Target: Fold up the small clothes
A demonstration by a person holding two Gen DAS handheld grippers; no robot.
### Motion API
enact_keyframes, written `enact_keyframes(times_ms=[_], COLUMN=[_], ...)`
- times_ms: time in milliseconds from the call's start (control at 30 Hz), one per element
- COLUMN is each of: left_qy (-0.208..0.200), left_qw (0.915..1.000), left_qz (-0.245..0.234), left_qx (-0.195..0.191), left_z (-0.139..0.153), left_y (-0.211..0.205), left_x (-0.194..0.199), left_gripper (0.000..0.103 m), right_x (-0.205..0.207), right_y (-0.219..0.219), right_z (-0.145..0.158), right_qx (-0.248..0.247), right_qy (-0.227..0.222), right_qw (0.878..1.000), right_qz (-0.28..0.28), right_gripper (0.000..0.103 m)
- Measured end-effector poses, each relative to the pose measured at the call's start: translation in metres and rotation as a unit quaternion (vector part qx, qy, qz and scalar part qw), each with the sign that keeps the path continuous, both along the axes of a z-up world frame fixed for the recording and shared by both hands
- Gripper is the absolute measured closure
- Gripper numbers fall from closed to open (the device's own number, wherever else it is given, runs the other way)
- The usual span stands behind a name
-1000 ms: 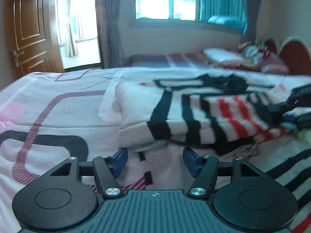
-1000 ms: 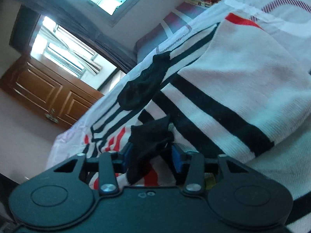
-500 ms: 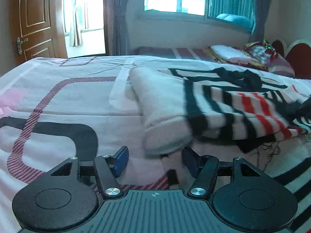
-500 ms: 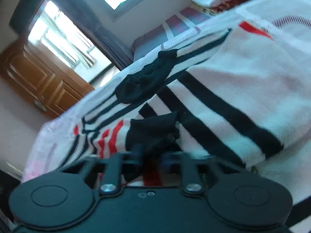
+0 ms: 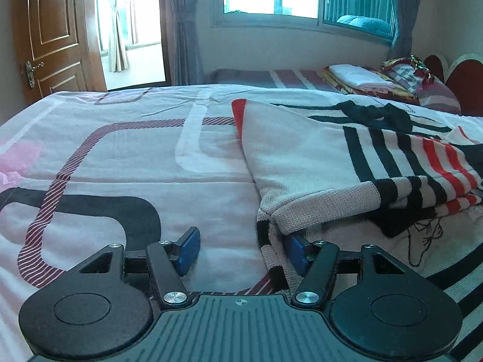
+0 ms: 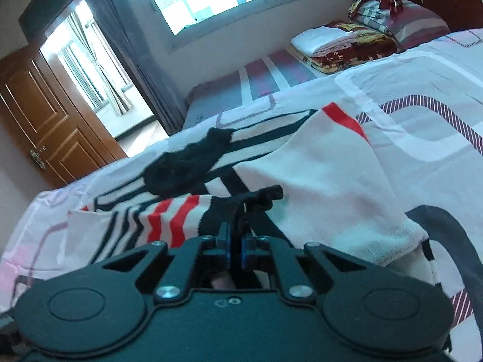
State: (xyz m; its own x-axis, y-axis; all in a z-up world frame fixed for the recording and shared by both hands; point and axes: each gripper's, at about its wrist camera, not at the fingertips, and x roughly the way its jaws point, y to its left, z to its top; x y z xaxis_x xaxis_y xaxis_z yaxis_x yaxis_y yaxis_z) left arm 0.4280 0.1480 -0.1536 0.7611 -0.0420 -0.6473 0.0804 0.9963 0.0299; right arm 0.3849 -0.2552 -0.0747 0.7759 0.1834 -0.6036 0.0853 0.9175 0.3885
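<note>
A white knit sweater with black and red stripes lies partly folded on the bed. In the left wrist view my left gripper is open low over the sheet, with the sweater's near cuff hanging between its fingers, against the right blue pad. In the right wrist view my right gripper is shut on a black edge of the sweater, pinched and lifted slightly. The sweater's white body lies beyond it, with a black collar further back.
The bed sheet is white and pink with dark and striped curved bands. Folded bedding and pillows lie at the far right by the headboard. A wooden door, curtains and windows stand behind the bed.
My right gripper closed on the sweater's black edge. My left gripper moved so that the sweater's cuff now lies between its open fingers.
</note>
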Motion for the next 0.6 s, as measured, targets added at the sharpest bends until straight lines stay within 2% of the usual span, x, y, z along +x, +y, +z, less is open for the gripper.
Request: enact_keyframes(times_ms=[100, 267, 333, 367, 400, 433, 533, 600], left_qy=[-0.002, -0.005, -0.027, -0.037, -0.045, -0.052, -0.046, -0.035], left_qw=[1.0, 0.9996, 0.999, 0.9985, 0.9976, 0.9963, 0.994, 0.9925], left_qz=[-0.003, -0.027, -0.035, -0.032, -0.035, -0.042, -0.066, -0.079], left_qx=[0.005, 0.01, -0.004, -0.022, -0.039, -0.053, -0.074, -0.087], left_z=[-0.001, 0.009, 0.019, 0.026, 0.031, 0.036, 0.038, 0.033], left_y=[-0.001, 0.005, 0.013, 0.015, 0.013, 0.005, -0.031, -0.053], left_x=[0.001, -0.011, -0.024, -0.029, -0.03, -0.028, -0.007, 0.006], left_gripper=[0.041, 0.041, 0.04, 0.04, 0.04, 0.04, 0.041, 0.041], right_x=[-0.003, 0.009, 0.007, 0.005, 0.001, -0.006, -0.013, -0.007], right_y=[0.004, 0.001, 0.003, 0.002, -0.001, -0.004, -0.006, 0.011], right_z=[0.0, -0.024, -0.021, -0.019, -0.016, -0.009, 0.008, 0.011], right_qx=[-0.016, -0.032, -0.049, -0.058, -0.068, -0.08, -0.056, -0.071], right_qy=[0.002, 0.031, 0.031, 0.034, 0.031, 0.022, 0.001, 0.003], right_qw=[1.0, 0.999, 0.998, 0.997, 0.997, 0.996, 0.998, 0.995], right_qz=[0.007, 0.007, 0.023, 0.03, 0.029, 0.018, 0.031, 0.063], right_gripper=[0.096, 0.096, 0.093, 0.09, 0.082, 0.08, 0.087, 0.087])
